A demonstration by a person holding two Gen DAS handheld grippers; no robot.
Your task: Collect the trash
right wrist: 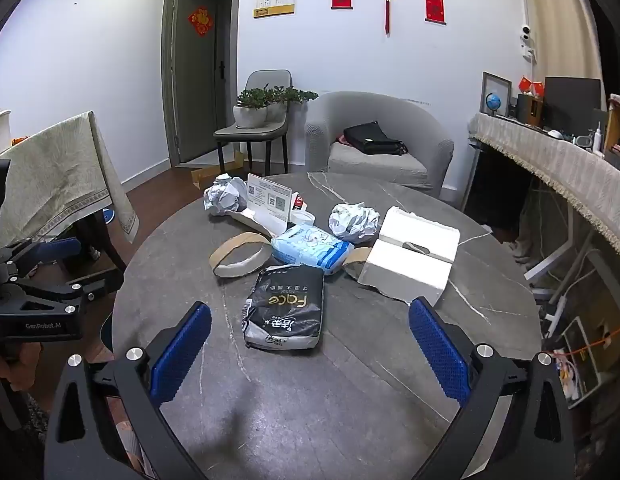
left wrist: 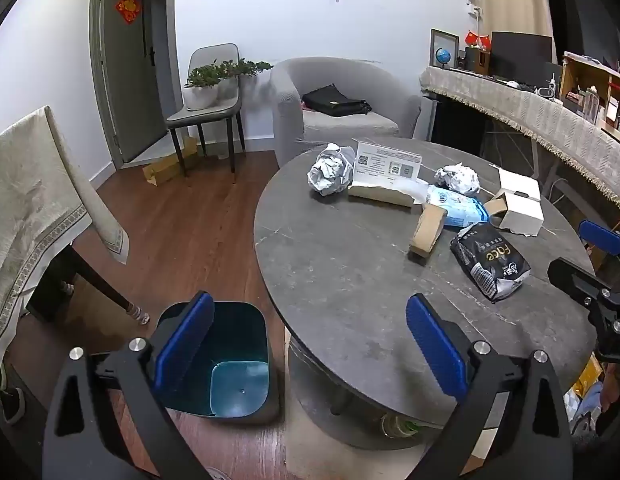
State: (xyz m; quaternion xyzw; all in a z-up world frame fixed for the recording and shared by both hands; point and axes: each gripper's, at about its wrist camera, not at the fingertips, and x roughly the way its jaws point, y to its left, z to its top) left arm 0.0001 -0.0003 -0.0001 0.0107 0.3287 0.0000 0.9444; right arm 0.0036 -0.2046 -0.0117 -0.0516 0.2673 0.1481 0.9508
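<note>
The round dark-grey stone-patterned surface [right wrist: 350, 380] carries the trash in a loose group across its far half.

Right claw [right wrist: 310, 352]: both blue-padded fingers stand wide apart with nothing between the pads; it touches nothing and hovers over the near part of the surface. The black plastic tissue pack with gold lettering [right wrist: 286, 308] lies flat at 12 o'clock from this claw, just ahead of the fingertips and nearest of all items. Beyond the pack, also toward 12 o'clock, lies the light-blue soft wipes pack [right wrist: 310, 250]. The brown cardboard tape ring [right wrist: 240, 258] lies at 11 o'clock, and the torn white cardboard box [right wrist: 410, 260] at 1 o'clock. One crumpled white paper ball [right wrist: 354, 222] sits behind the wipes pack; a second crumpled paper ball [right wrist: 225, 199] sits at the far rim at 11 o'clock, beside an open flat carton with a printed white card [right wrist: 269, 200].

Left claw [left wrist: 310, 340]: its fingers are likewise spread wide and empty, touching nothing. It straddles the near left rim of the surface. The dark teal rectangular plastic bin [left wrist: 226, 360] stands on the wooden floor [left wrist: 182, 220] at 9 o'clock from this claw, behind its left finger, open and beside the surface's rim. The trash group lies at 1 o'clock, well apart from the left claw.
</note>
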